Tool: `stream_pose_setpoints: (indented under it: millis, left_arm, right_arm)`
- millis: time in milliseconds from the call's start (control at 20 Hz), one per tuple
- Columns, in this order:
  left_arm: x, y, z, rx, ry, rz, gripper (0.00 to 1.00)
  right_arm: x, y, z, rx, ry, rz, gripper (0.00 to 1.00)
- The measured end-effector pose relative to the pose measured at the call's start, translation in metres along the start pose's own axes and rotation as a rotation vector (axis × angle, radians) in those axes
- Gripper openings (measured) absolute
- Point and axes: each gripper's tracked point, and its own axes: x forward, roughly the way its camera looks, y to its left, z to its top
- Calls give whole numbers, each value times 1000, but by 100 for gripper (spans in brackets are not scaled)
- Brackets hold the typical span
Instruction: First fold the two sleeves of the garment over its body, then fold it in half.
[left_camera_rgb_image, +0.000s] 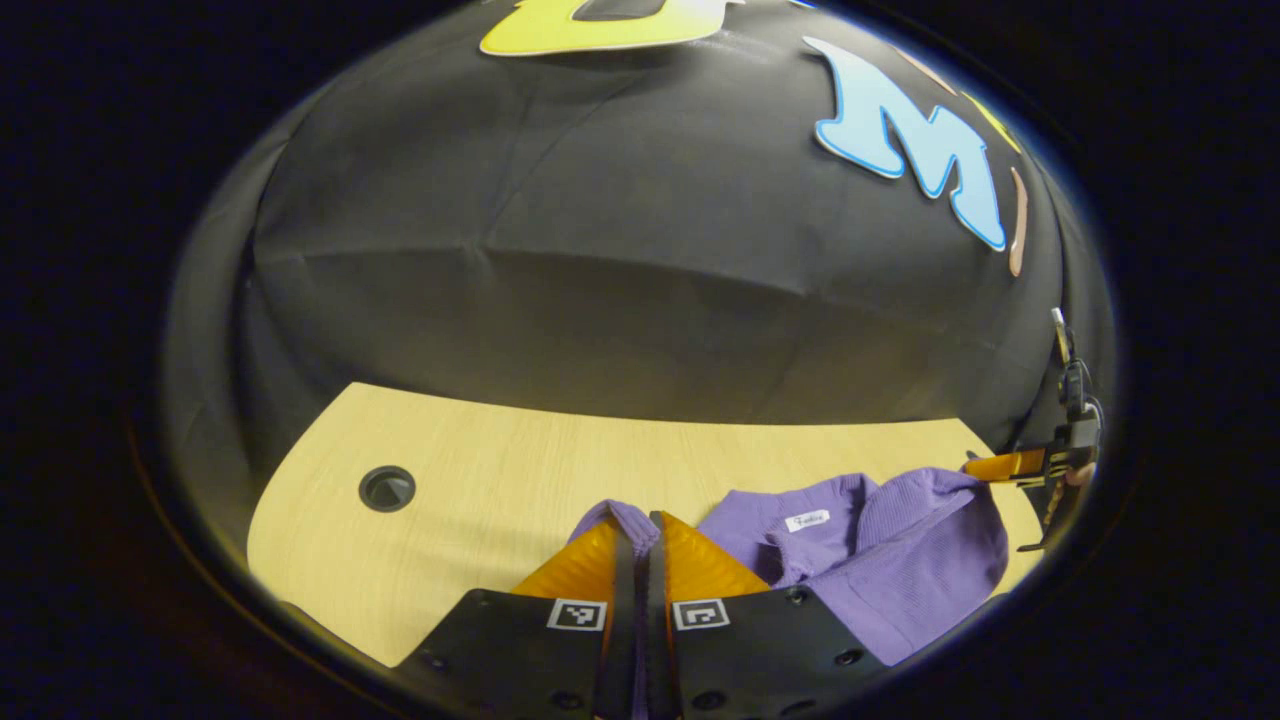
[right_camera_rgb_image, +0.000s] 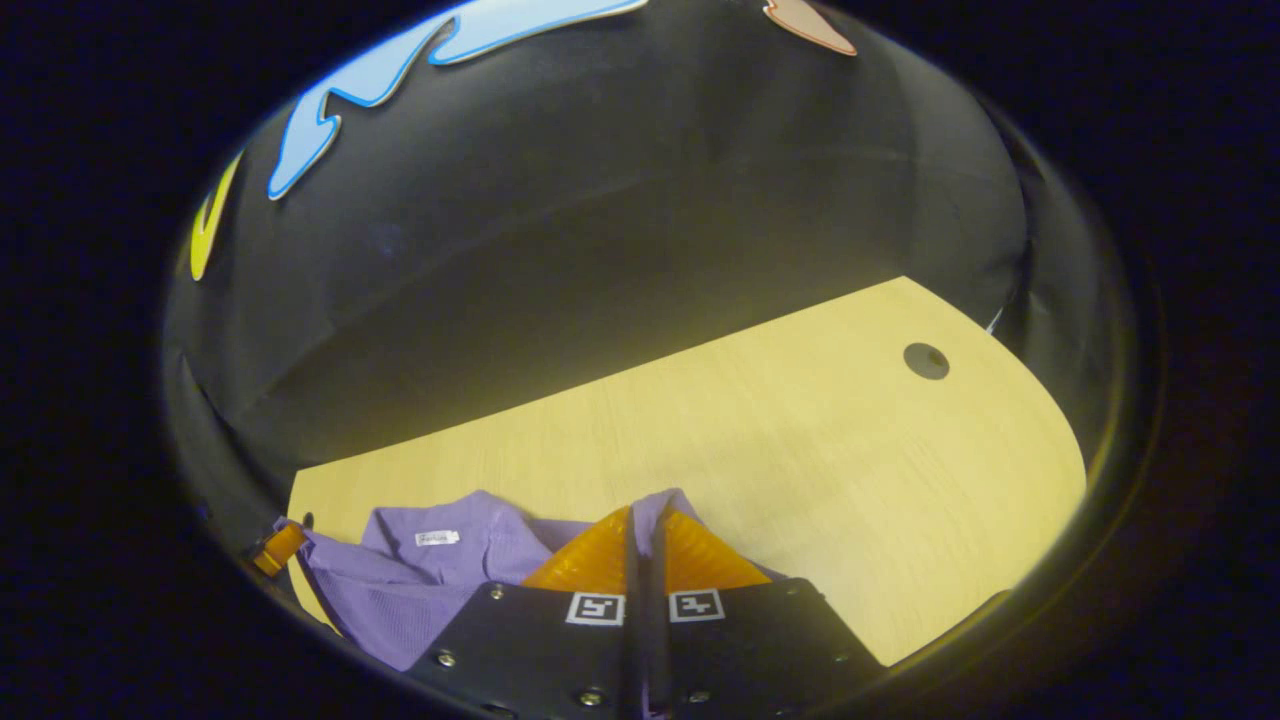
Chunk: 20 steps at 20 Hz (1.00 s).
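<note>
Your left gripper (left_camera_rgb_image: 641, 530) has its jaws nearly closed, pinching a fold of the purple garment (left_camera_rgb_image: 880, 560) between them; a bit of purple cloth pokes up past the tips. Your right gripper (right_camera_rgb_image: 643, 522) is the same: jaws almost together, clamped on a purple edge of that garment (right_camera_rgb_image: 420, 575).

In the left gripper view the garment lies bunched on the light wood surface (left_camera_rgb_image: 480, 470), to the right of your left jaws, collar up with a white neck label (left_camera_rgb_image: 806, 521) showing. Its far corner rises toward the right gripper (left_camera_rgb_image: 1030, 465) at the right edge, touching the cloth there.

In the right gripper view the garment sits low left of your jaws, label (right_camera_rgb_image: 437, 538) visible, the left gripper (right_camera_rgb_image: 277, 548) at its far left corner. A round dark grommet hole (right_camera_rgb_image: 925, 361) sits well apart on the surface (right_camera_rgb_image: 800, 420); another hole (left_camera_rgb_image: 386, 488) shows left in the left gripper view.
</note>
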Motion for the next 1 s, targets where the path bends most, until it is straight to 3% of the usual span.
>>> stream_pose_setpoints:
  millis: [350,450,500,550,650,700,800,850,900,1000]
  left_arm:
    - [17,0,-7,29,-9,42,13]
    - [16,1,-7,43,-6,58,13]
    - [15,0,-5,45,-12,56,18]
    - [13,0,-3,48,-20,59,20]
    - [8,1,5,57,-39,73,24]
    - [6,0,6,57,-44,81,42]
    - [-2,-4,10,37,-52,81,50]
    - [-7,-6,15,27,-66,82,53]
    - [-13,-6,19,22,-83,85,65]
    - [-27,-7,31,27,-120,102,84]
  right_arm:
    - [8,-3,0,-28,-7,-23,8]
    - [3,0,7,-38,-40,-25,10]
    - [-2,-1,15,-51,-68,-35,17]
    - [-8,2,22,-58,-95,-37,15]
    - [-22,6,35,-64,-140,-33,39]
    - [-29,6,39,-70,-154,-32,48]
    - [-42,7,44,-92,-174,-35,59]
    - [-48,8,46,-107,-182,-32,57]
    - [-55,10,47,-125,-192,-30,68]
    - [-71,16,52,-171,-220,-28,78]
